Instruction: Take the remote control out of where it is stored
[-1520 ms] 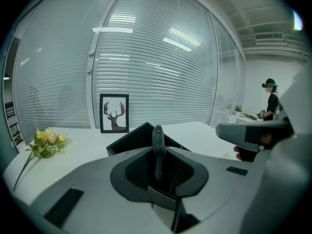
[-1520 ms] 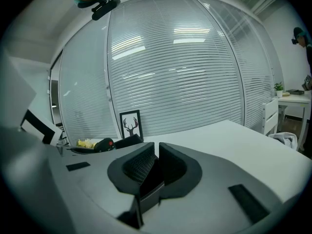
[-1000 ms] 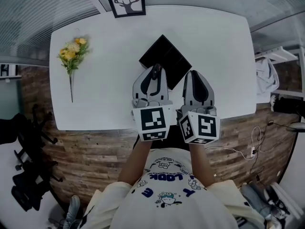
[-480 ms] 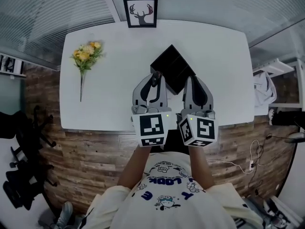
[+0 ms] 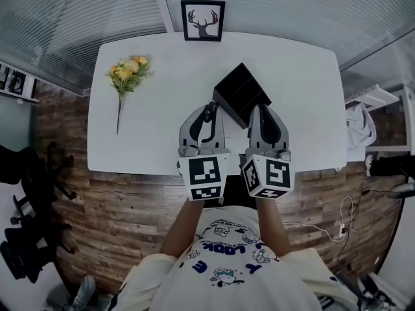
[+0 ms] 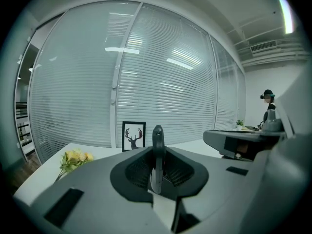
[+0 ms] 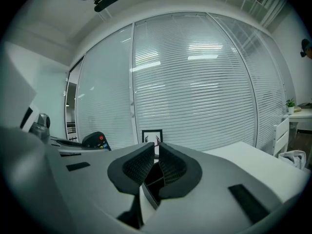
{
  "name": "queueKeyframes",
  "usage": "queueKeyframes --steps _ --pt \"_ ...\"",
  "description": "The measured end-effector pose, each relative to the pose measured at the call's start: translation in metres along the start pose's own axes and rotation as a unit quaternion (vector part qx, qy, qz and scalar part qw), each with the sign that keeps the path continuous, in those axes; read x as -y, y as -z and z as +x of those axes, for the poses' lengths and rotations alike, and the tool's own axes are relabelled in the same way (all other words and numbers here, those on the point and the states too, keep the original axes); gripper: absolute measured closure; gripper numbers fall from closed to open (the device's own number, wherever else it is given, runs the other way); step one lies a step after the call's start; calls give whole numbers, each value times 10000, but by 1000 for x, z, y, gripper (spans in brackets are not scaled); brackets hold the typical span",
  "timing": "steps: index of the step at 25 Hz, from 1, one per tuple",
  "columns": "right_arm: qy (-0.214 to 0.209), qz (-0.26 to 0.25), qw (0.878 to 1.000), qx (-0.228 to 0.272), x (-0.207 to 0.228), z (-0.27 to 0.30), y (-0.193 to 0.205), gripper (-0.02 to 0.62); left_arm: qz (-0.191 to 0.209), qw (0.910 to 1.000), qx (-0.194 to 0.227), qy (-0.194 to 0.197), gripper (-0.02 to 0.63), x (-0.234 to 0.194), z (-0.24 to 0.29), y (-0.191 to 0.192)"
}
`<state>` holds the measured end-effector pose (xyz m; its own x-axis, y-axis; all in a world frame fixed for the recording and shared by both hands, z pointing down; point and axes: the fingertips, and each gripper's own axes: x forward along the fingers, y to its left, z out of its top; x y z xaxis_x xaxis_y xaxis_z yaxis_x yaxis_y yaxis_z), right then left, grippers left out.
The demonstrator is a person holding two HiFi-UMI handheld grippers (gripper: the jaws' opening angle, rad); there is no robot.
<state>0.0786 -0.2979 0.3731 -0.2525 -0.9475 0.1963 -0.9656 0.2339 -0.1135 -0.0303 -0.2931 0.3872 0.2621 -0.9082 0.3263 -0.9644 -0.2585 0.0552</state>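
The remote control (image 5: 209, 116) is a slim black bar, and my left gripper (image 5: 209, 108) is shut on it above the white table (image 5: 155, 141). In the left gripper view the remote (image 6: 157, 139) stands on edge between the dark pads of the left gripper (image 6: 157, 154). Its red-buttoned end (image 7: 96, 140) also shows at the left of the right gripper view. The open black storage box (image 5: 240, 93) sits just beyond both grippers. My right gripper (image 5: 261, 109) hangs over the box's near corner. In its own view the right gripper (image 7: 156, 152) has its pads together with nothing between them.
A framed deer picture (image 5: 202, 19) stands at the table's far edge, and yellow flowers (image 5: 128, 70) lie at the far left. Office chairs (image 5: 29, 173) stand on the floor to the left. Glass walls with blinds run behind the table.
Both grippers have lifted and drawn back a little from the box toward me. The remote has stayed in the left gripper, and more of the box shows beyond the fingertips.
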Motion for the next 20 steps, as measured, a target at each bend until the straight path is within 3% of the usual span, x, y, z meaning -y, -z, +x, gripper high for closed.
queueKeyframes --steps 20 --pt "48 -137 9999 -9 -16 -5 0 548 -11 10000 37 -55 537 -16 -14 0"
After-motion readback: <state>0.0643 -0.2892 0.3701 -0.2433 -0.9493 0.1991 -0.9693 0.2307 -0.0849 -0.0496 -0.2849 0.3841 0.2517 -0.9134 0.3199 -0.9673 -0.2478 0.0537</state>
